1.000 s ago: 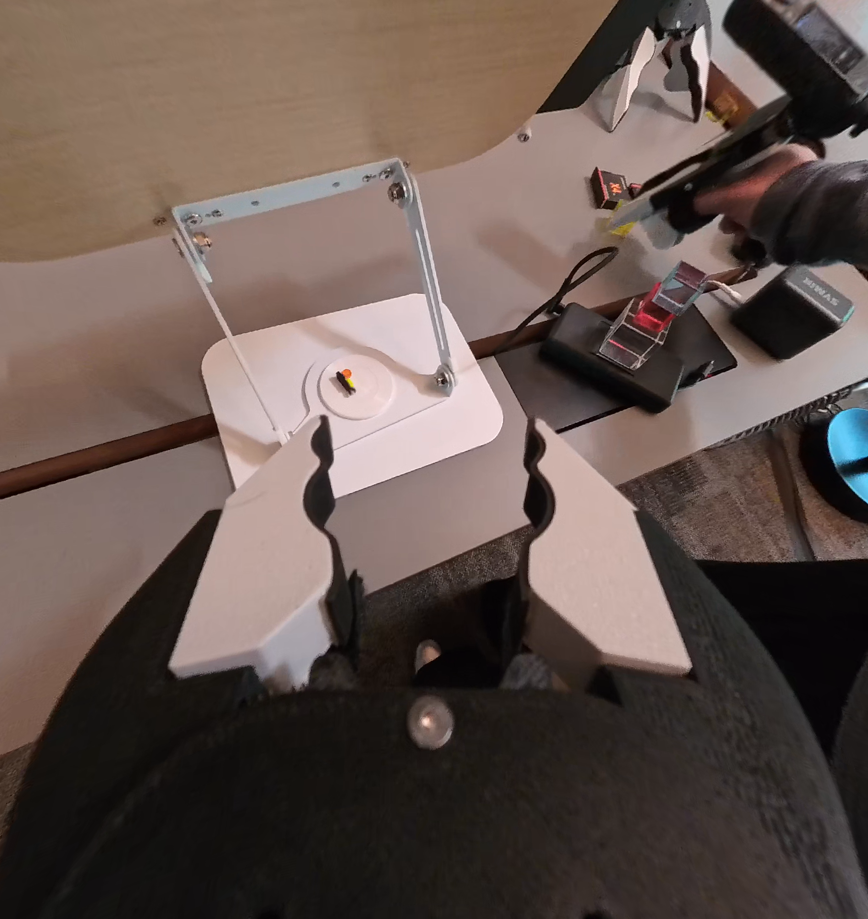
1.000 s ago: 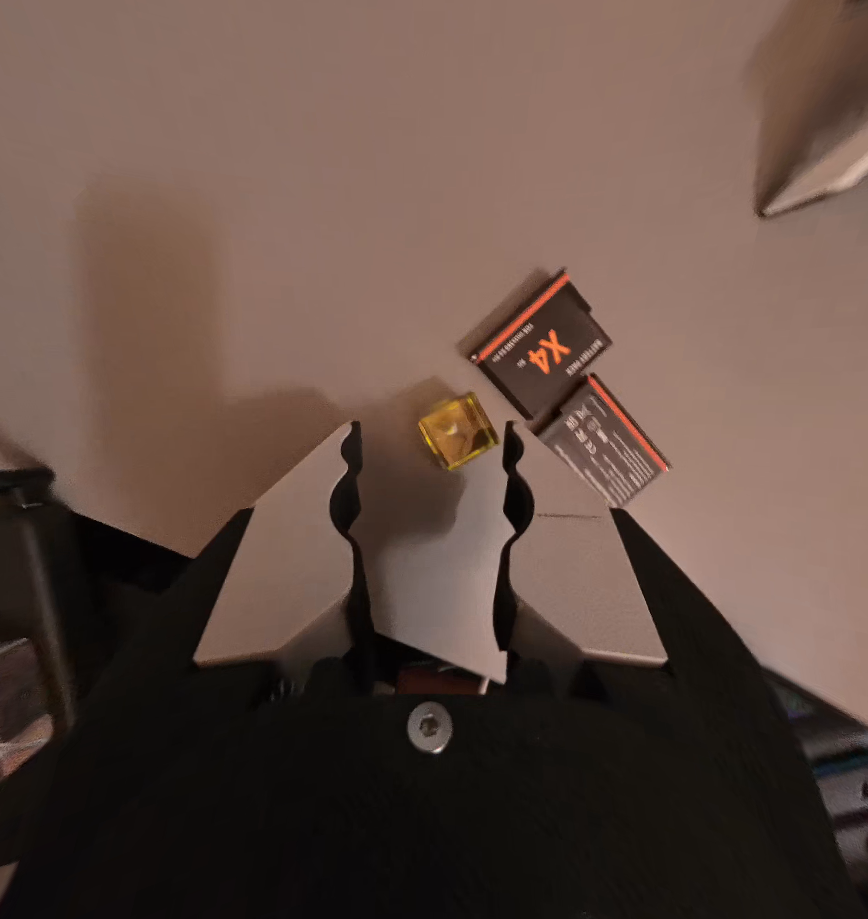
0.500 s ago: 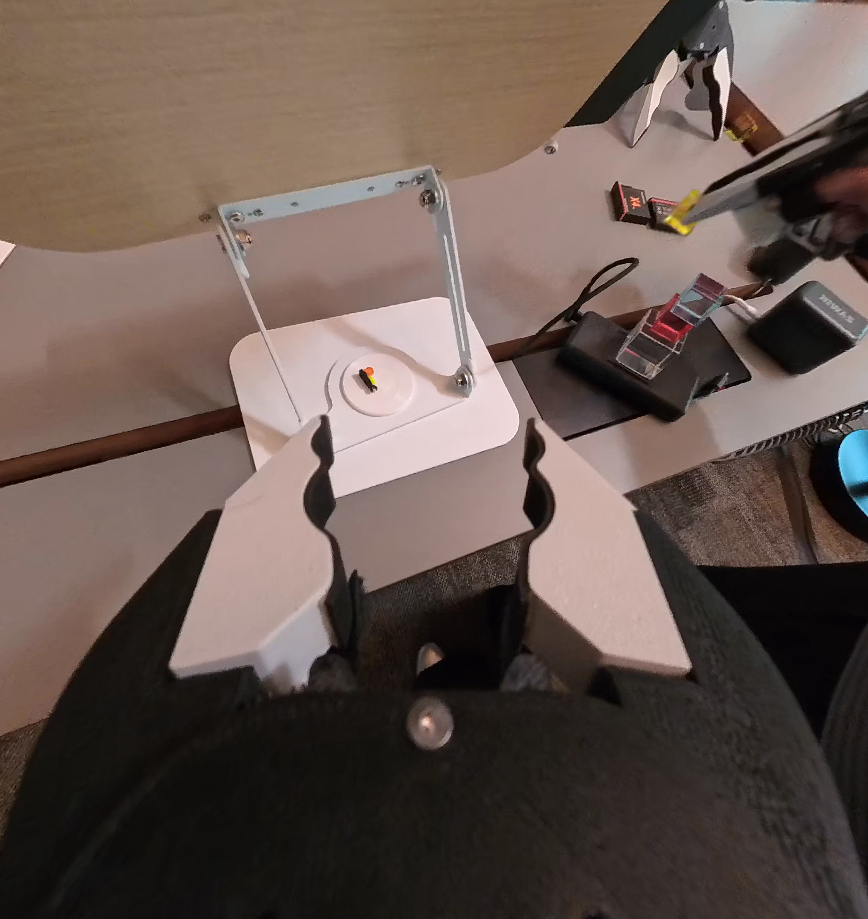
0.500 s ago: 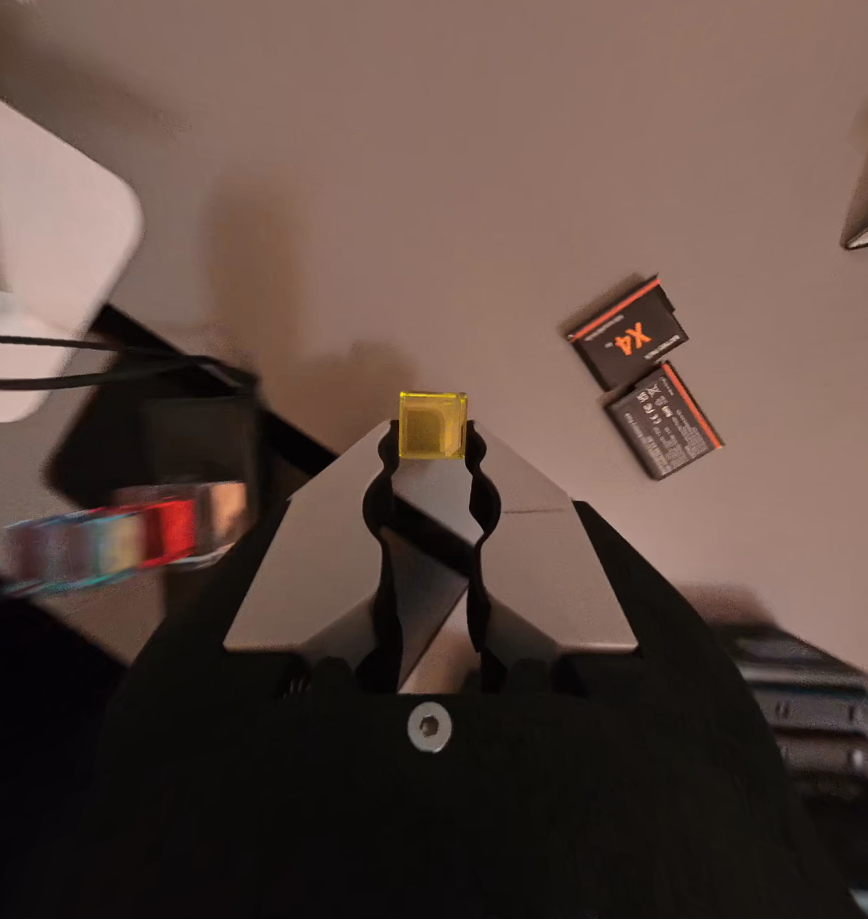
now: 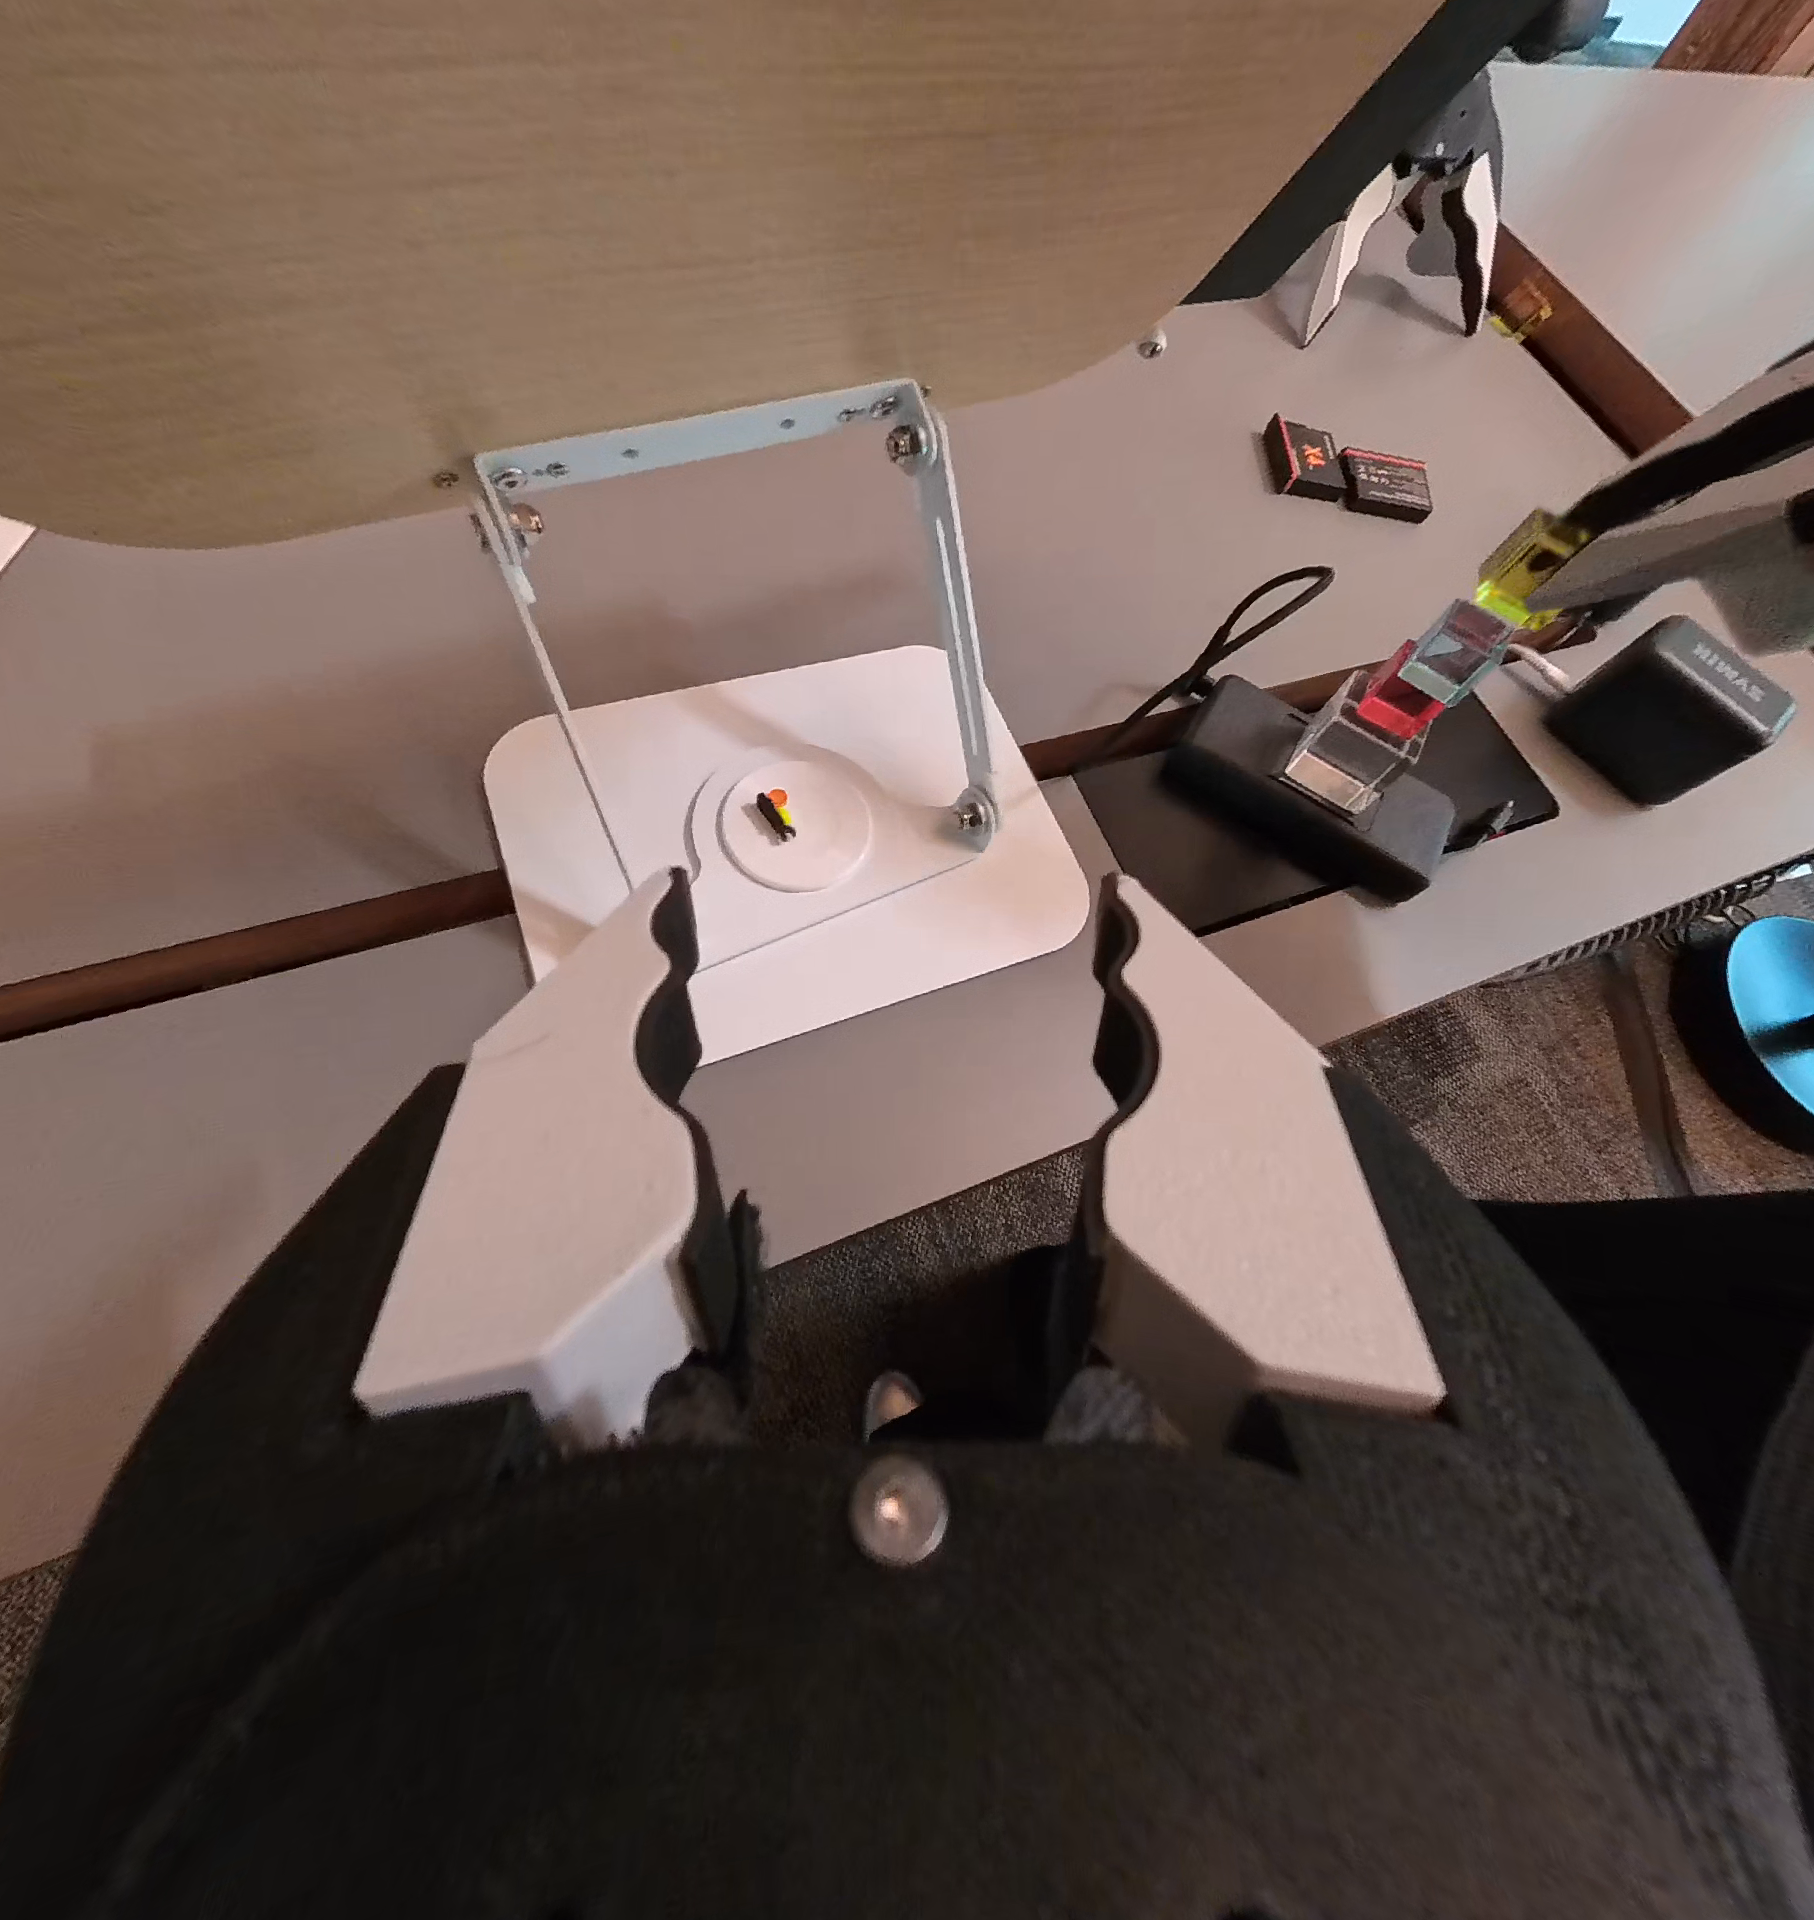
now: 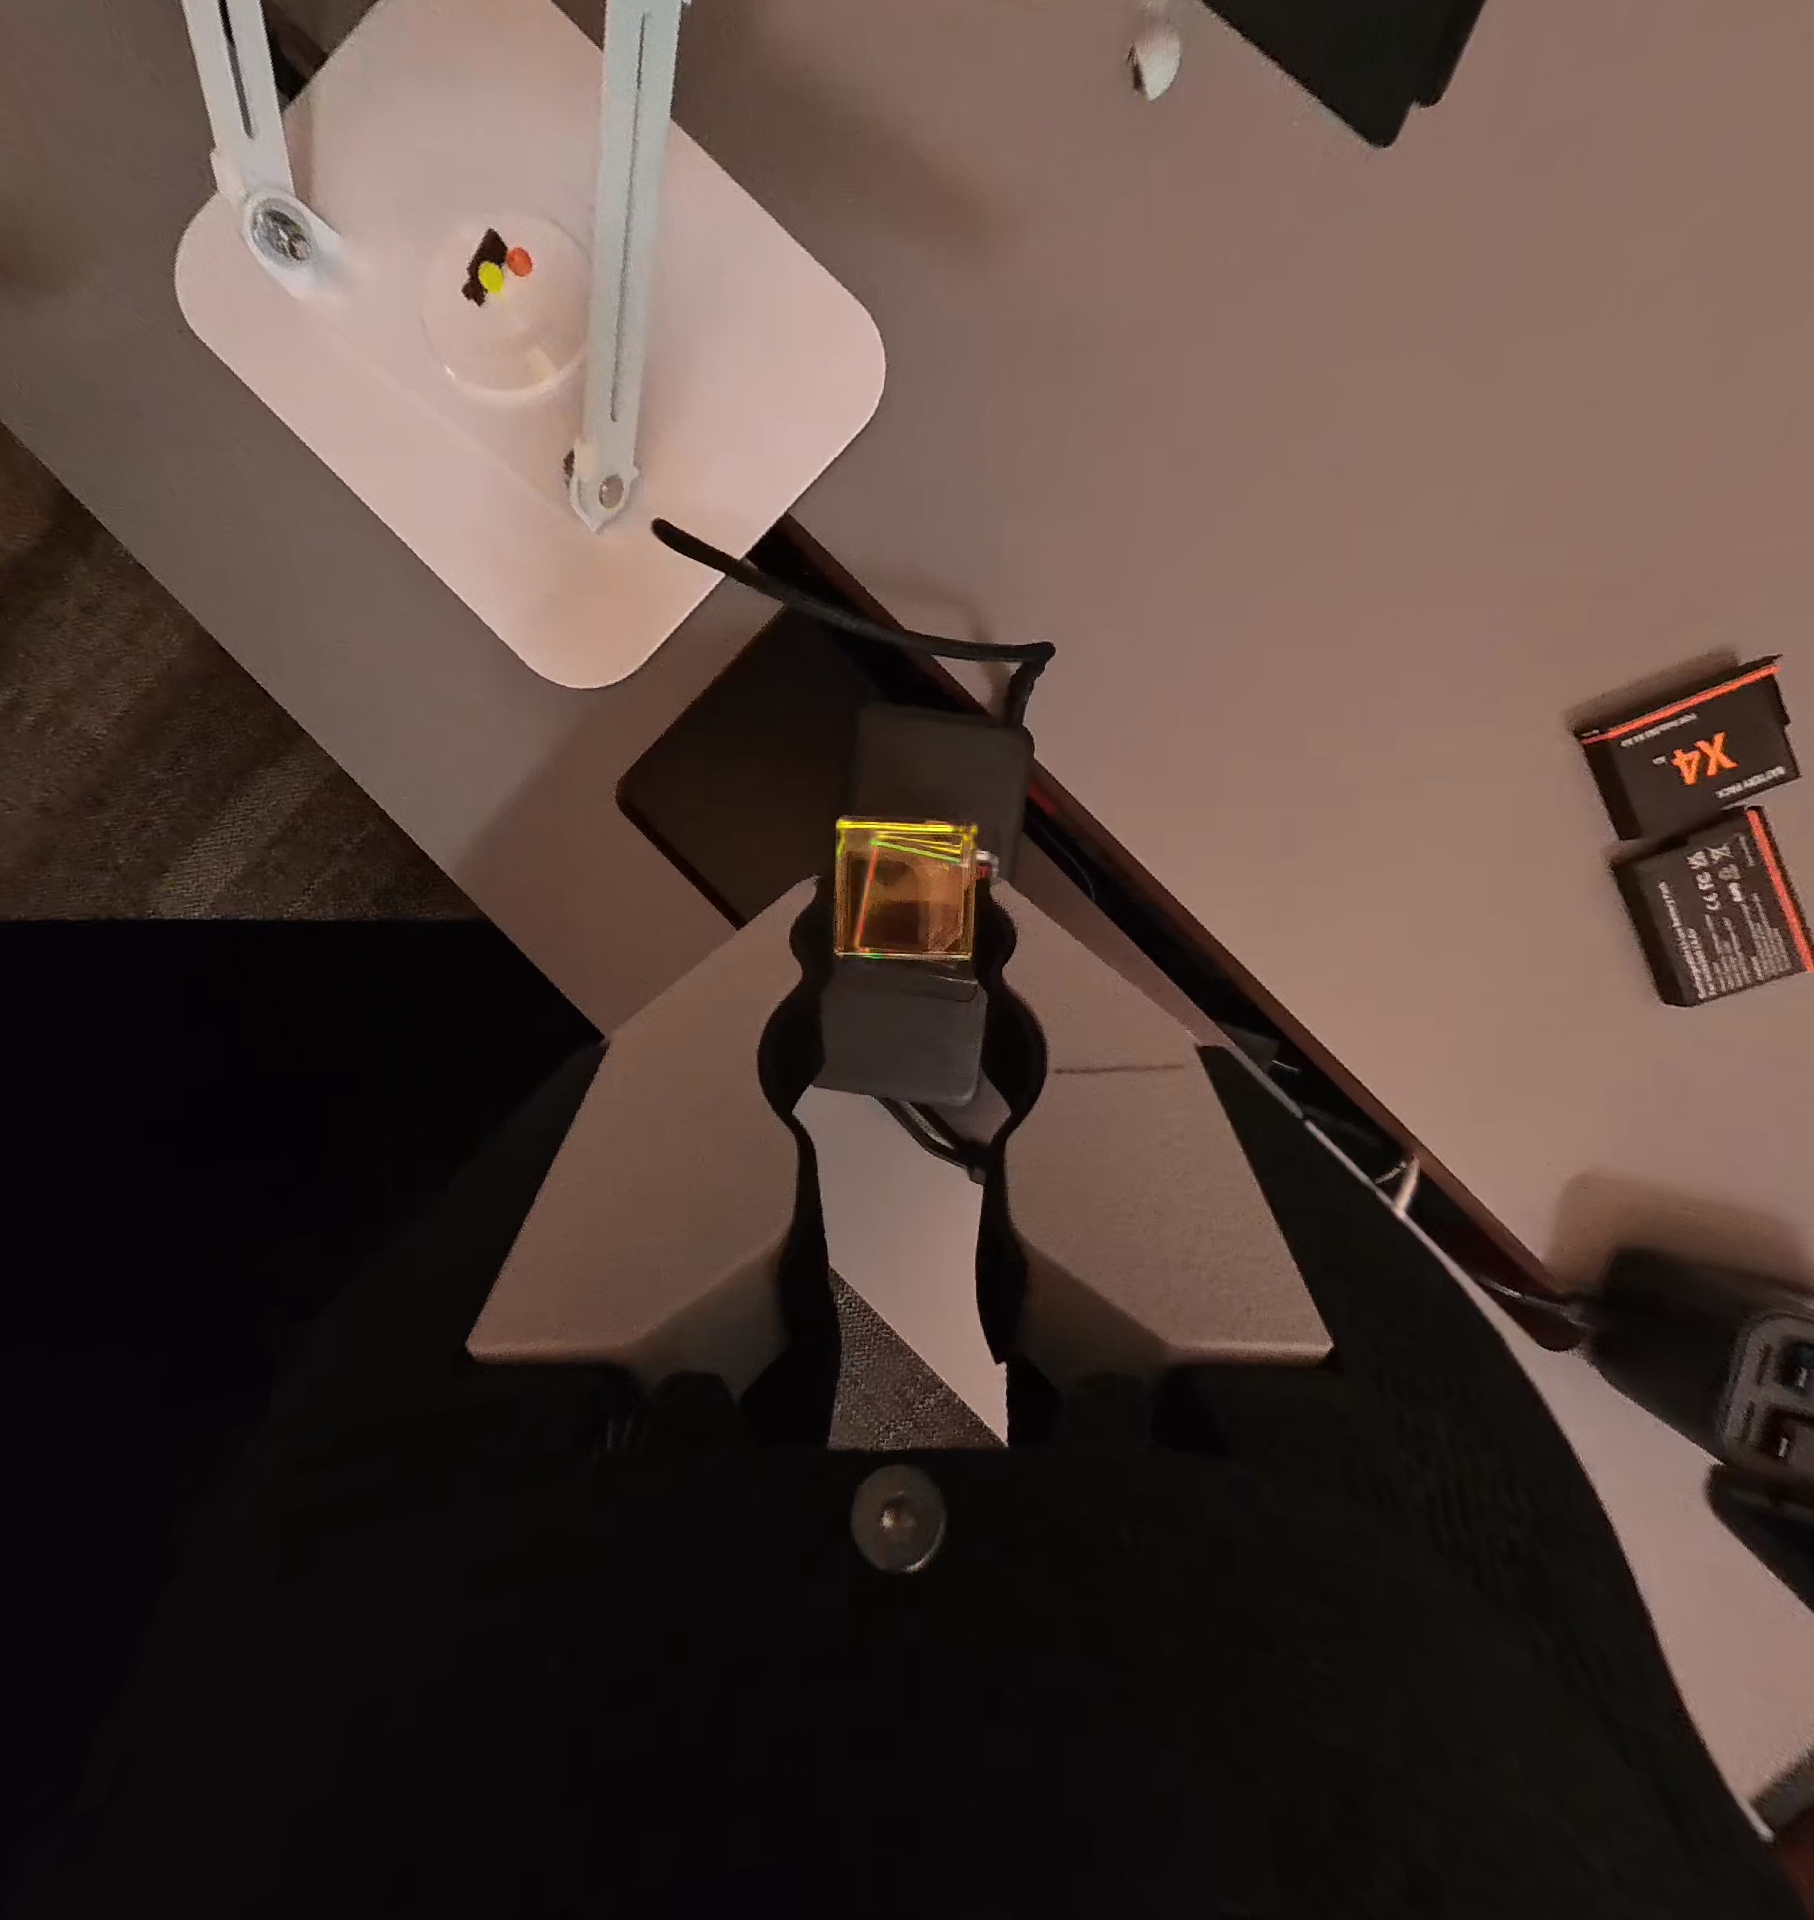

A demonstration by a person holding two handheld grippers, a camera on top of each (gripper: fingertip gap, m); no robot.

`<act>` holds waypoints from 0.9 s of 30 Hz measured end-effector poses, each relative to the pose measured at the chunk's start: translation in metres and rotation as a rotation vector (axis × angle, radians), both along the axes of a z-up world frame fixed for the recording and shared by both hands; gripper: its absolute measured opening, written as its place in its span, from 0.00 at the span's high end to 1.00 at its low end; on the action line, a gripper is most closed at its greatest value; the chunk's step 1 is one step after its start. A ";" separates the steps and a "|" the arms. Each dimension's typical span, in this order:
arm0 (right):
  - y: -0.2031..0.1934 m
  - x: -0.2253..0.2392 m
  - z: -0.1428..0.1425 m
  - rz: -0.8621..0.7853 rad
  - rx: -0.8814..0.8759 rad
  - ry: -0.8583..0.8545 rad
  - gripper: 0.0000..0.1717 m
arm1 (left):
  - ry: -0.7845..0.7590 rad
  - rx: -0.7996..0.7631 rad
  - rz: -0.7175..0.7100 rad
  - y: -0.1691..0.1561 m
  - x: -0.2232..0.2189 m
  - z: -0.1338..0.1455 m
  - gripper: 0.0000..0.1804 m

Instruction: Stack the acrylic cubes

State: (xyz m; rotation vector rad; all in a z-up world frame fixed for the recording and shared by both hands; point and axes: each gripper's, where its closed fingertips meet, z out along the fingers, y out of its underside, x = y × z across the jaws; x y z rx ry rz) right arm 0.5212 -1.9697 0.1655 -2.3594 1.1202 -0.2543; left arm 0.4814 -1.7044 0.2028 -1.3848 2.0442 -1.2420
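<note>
My right claw (image 6: 905, 904) grips a yellow cube (image 6: 905, 888); only the left view shows it above stacked clear cubes (image 5: 1402, 696); my left claw (image 5: 892, 914) gapes wide, unloaded.

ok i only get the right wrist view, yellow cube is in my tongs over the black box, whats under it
observer: a leaning stack of three cubes on the black box: clear at the bottom, red, then pale teal on top.
operator: am i touching it
observer: the yellow cube is right at the teal cube's upper corner; I can't tell if they touch.
operator: and the left tongs
observer: the left tongs are wide open and empty, over the table edge by the white base plate.
</note>
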 end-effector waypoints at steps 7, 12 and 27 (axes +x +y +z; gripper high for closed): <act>0.000 -0.001 -0.006 -0.017 -0.045 -0.028 0.85 | 0.007 -0.004 0.009 0.005 -0.004 -0.002 0.57; 0.000 -0.002 -0.012 -0.027 -0.069 -0.021 0.85 | 0.007 -0.002 0.009 0.008 -0.006 -0.003 0.57; -0.014 -0.015 0.023 -0.217 0.124 -0.217 0.64 | -0.012 -0.027 -0.005 0.008 -0.003 0.000 0.57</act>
